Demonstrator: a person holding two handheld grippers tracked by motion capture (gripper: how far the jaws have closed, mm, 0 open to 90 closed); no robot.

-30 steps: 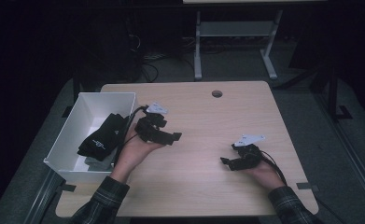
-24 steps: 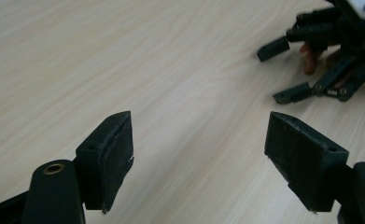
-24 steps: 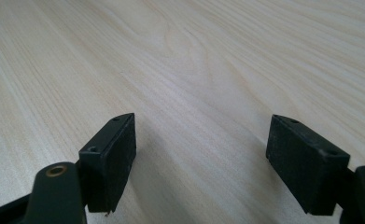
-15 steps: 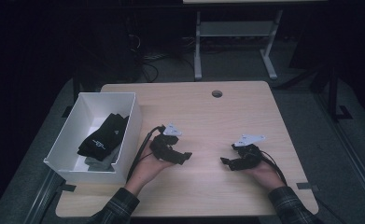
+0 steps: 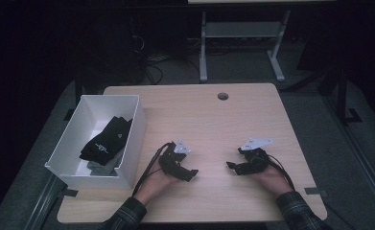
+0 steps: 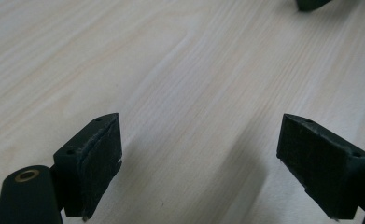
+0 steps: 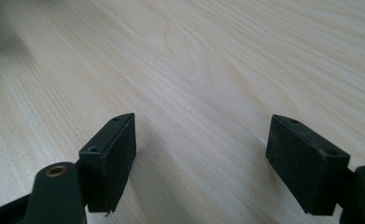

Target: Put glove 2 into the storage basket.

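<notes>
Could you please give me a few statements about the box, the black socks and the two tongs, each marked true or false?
1. The black socks lie inside the white box. True.
2. The left tongs grip a sock. False: the jaws stand open over bare table.
3. The right tongs are open with nothing between them. True.
4. The white box sits at the table's right edge. False: it sits at the left edge.

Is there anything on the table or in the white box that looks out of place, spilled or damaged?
Nothing stands out. The black socks lie inside the white box at the table's left edge. Both hand-held grippers, left and right, rest open and empty on bare wood.
</notes>
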